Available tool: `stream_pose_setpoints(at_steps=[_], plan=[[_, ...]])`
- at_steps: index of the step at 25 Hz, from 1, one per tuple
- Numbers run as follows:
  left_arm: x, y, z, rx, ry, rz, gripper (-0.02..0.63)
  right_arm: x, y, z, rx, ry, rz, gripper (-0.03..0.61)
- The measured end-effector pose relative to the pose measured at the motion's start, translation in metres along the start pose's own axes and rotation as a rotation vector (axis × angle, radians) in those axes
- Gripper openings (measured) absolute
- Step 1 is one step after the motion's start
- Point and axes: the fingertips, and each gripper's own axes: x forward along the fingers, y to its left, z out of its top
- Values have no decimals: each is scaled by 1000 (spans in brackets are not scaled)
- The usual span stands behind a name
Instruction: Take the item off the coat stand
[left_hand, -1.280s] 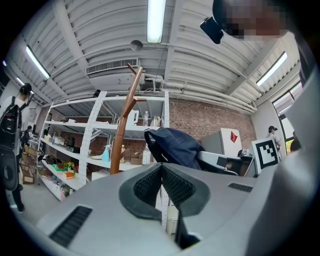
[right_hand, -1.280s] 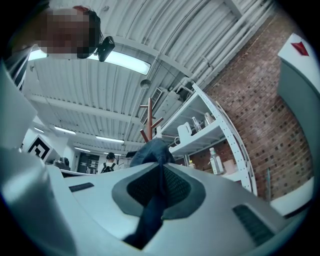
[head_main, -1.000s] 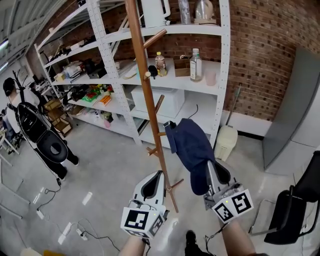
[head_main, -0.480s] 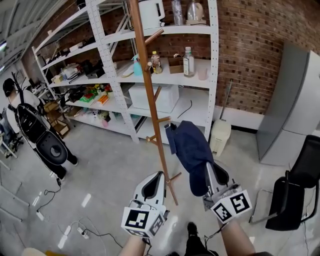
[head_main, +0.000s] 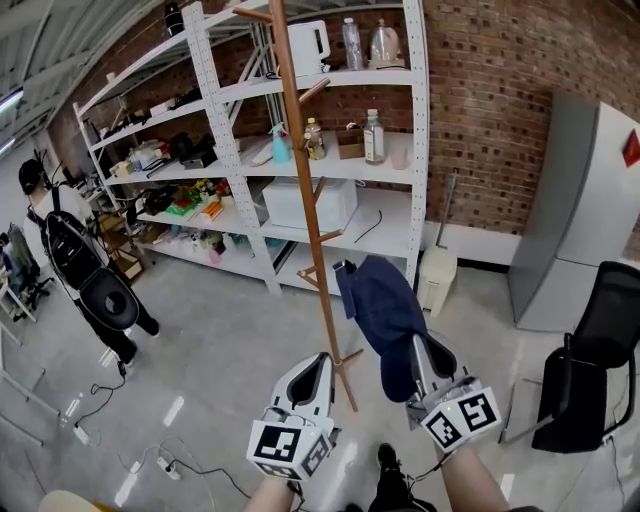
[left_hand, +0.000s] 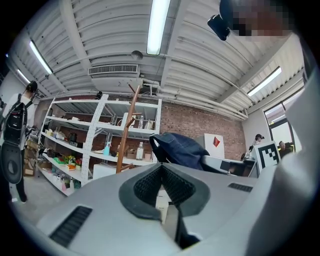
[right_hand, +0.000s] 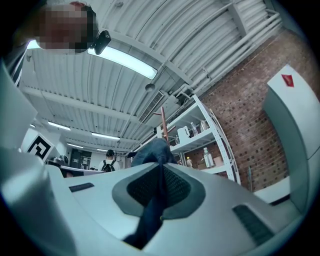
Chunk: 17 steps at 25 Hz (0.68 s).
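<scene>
Bright ceiling strip lights, fisheye edges

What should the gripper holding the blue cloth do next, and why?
Probably draw the right gripper a little away from the coat stand: its jaws are shut on the blue cloth, which hangs close beside the pole and seems clear of the pegs.

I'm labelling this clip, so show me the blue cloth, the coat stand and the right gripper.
blue cloth (head_main: 383, 300), head view, middle of the hanging fabric.
coat stand (head_main: 310, 200), head view, bare pole between pegs.
right gripper (head_main: 421, 347), head view, tips of its jaws, shut on the cloth.
</scene>
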Motion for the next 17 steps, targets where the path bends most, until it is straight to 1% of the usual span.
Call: stream_pose_setpoints(at_steps=[8, 17], plan=[[-17, -11, 4, -4, -8, -13, 8, -19, 8, 5, -10, -1, -17, 18], [-10, -9, 8, -1, -14, -13, 8, -10, 2, 6, -9, -8, -21, 19]])
